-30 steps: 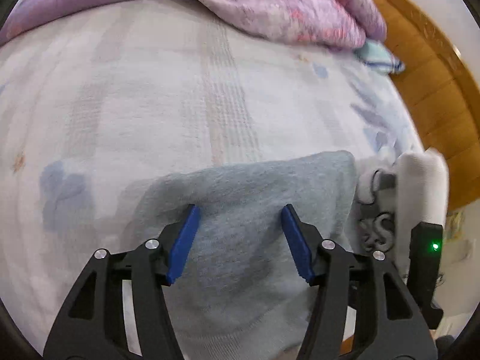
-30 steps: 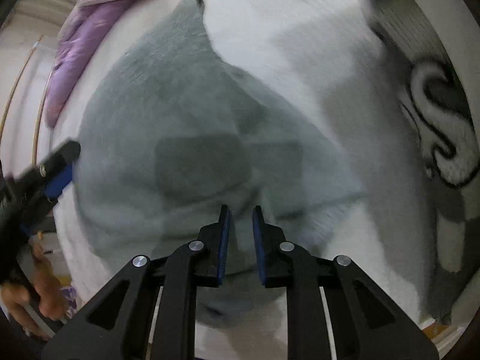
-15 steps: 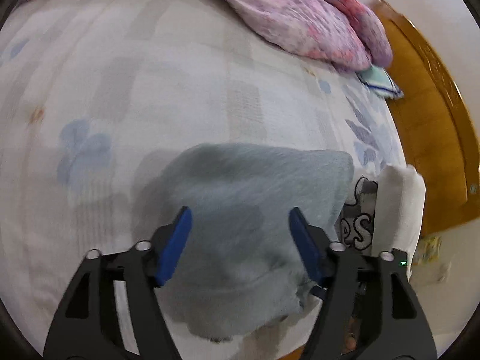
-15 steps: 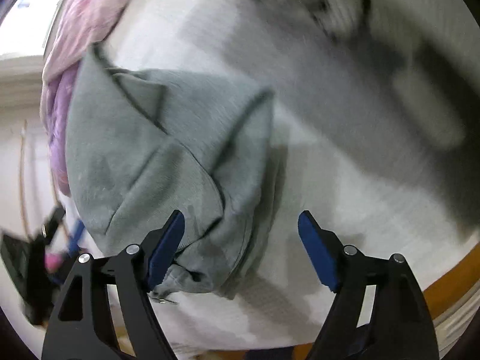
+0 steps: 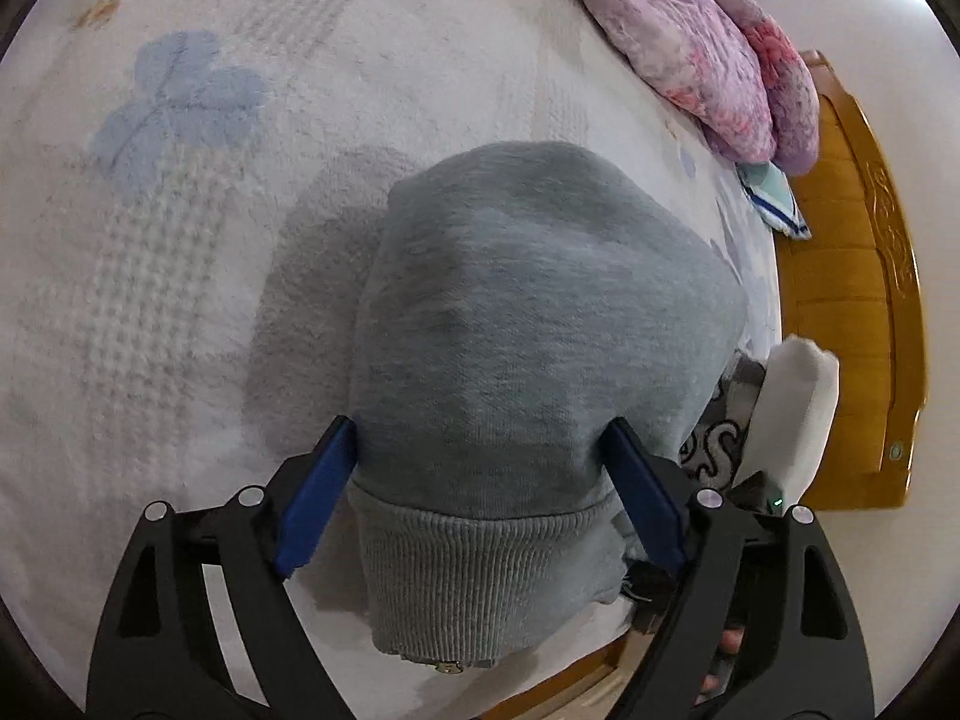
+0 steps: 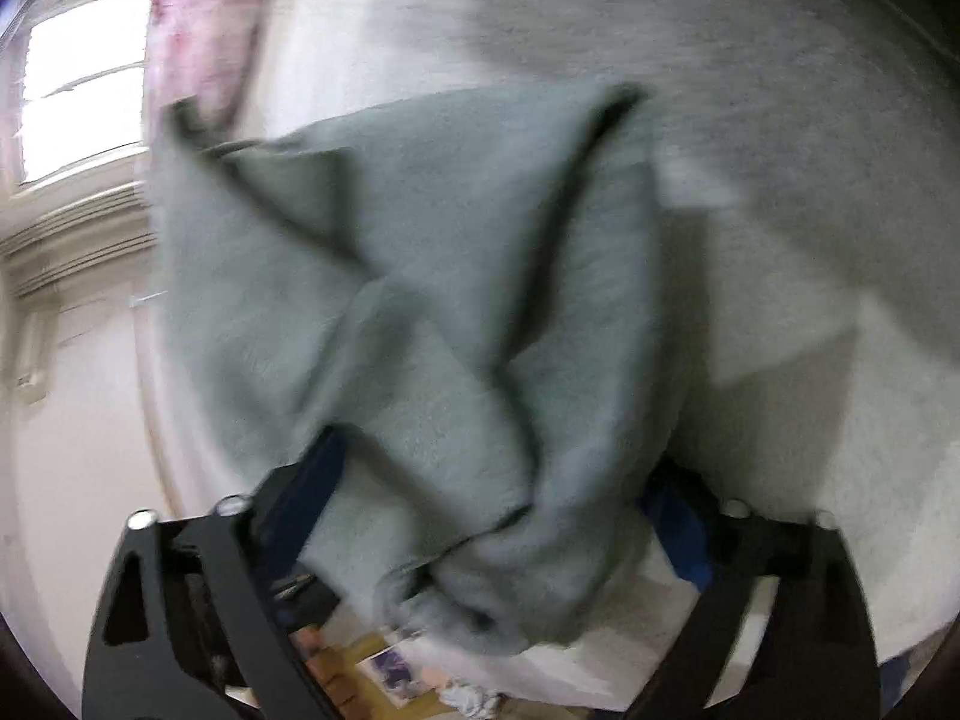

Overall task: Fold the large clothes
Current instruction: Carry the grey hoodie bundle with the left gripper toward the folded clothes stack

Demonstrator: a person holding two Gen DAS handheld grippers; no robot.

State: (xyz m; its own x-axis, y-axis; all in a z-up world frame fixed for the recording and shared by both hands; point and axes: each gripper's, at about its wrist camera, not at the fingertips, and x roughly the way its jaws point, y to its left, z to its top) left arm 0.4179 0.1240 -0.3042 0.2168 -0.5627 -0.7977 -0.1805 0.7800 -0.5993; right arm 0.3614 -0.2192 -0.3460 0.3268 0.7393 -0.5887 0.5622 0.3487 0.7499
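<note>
So the big change over the last second: the right gripper [image 6: 486, 516] was pinched shut on the cloth a second ago, opened wide half a second back, and its jaws now stand spread on either side of a bunched fold of the grey sweatshirt [image 5: 528, 324], apparently without any grip on it (that view is smeared with motion, so I can't tell whether a pad touches the fabric). The left gripper [image 5: 480, 474] has moved in too. A second ago it hovered over flat grey cloth; now its blue fingers [image 5: 318, 498] sit wide apart with the ribbed hem [image 5: 480, 576] between them, nothing clamped.

The sweatshirt itself lies near the edge of the bed [image 5: 180, 240], and it reads a lot more compact than before: a rounded grey mound instead of a spread panel. Beside it on the right sits another garment with lettering and a white sleeve [image 5: 798, 396], touching or nearly so. The pink quilt [image 5: 690, 30] stays well apart at the far side.

My read: a fold has just been dropped and released, and both tools are lining up to grab the hem end for the next fold.
</note>
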